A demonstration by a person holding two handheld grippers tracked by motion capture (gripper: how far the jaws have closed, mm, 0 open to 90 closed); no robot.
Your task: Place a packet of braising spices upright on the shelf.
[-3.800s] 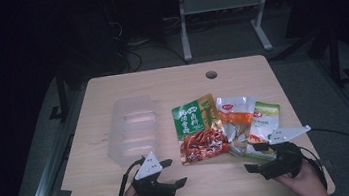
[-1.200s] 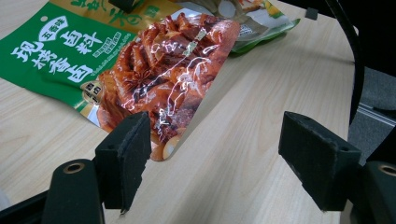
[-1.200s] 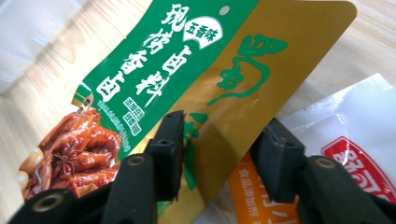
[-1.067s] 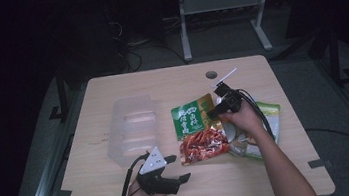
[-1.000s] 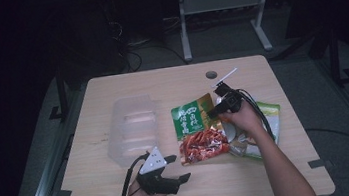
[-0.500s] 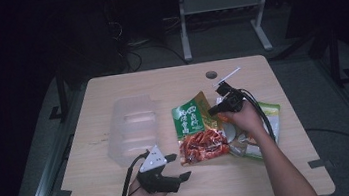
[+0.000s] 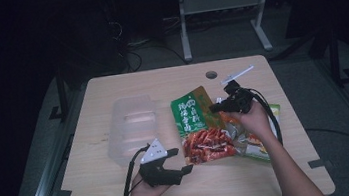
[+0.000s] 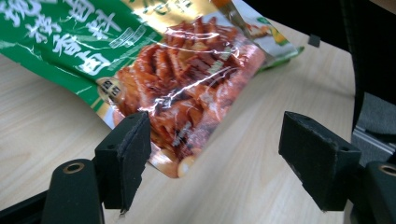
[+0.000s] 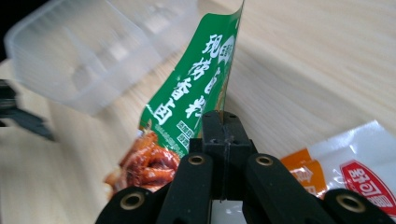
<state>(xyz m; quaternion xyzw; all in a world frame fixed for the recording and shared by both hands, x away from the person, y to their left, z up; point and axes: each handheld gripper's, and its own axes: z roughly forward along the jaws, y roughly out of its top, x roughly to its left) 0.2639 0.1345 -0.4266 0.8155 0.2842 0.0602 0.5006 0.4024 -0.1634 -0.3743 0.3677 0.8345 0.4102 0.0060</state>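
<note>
Since the earliest frame, right gripper point(image 7: 215, 107) has left the near table edge and now sits farther out over the snack packets, jaws clamped on the edge of the green packet point(image 7: 197, 125), which tilts up from the wooden table point(image 7: 160, 79). Orange-and-white packet point(image 9: 359, 163) lies just beside this gripper. Left gripper point(image 7: 183, 161) has stayed put, jaws spread apart, green packet's red end just ahead. Clear plastic container point(image 7: 133, 125) lies beyond the left gripper.

lab/studio | dark rm, bare wood table point(image 7: 111, 88), floor cables point(image 7: 129, 50)
</note>
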